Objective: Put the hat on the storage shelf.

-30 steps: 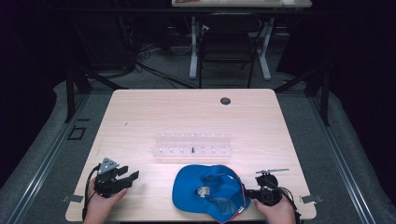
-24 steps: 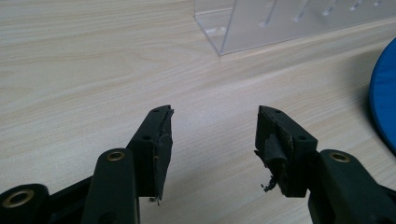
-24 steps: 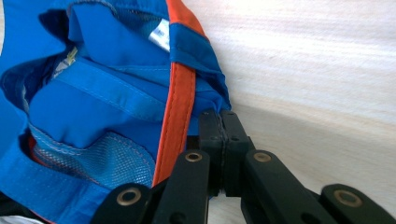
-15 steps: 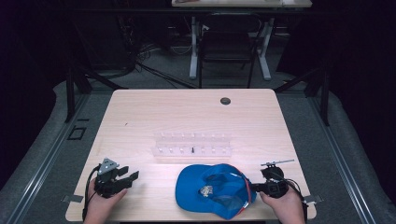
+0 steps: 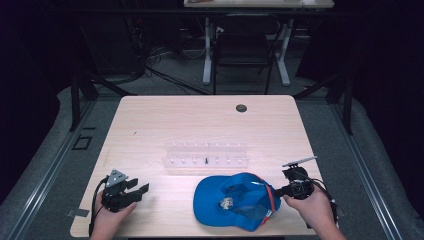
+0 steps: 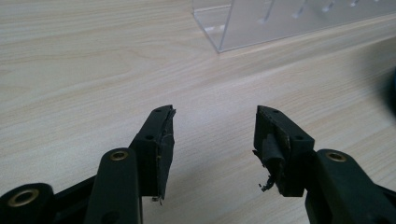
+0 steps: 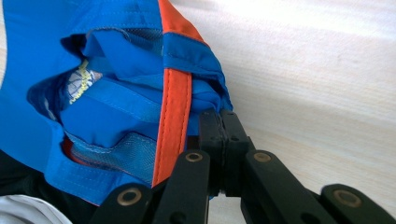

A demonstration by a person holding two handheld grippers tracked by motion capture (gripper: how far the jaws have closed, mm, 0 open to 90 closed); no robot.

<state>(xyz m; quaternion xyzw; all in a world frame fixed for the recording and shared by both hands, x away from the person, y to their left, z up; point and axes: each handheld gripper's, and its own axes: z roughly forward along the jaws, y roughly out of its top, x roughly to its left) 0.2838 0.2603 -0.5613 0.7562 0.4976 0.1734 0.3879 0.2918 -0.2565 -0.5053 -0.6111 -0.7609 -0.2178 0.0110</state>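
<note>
Right now the right gripper (image 5: 278, 189) is clamped on the blue fabric cap w/ orange trim (image 5: 235, 200), near the wooden table's (image 5: 200, 125) front edge. Left gripper (image 5: 136, 190), by the front-left corner: jaws apart, holding nothing.

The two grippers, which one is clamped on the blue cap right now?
The right gripper, beside the blue cap: its jaws are shut on the cap's edge by the orange strip. The left gripper is open over bare table.

Left gripper (image 5: 136, 190) fingers apart; right gripper (image 5: 276, 190) fingers pressed together
</note>
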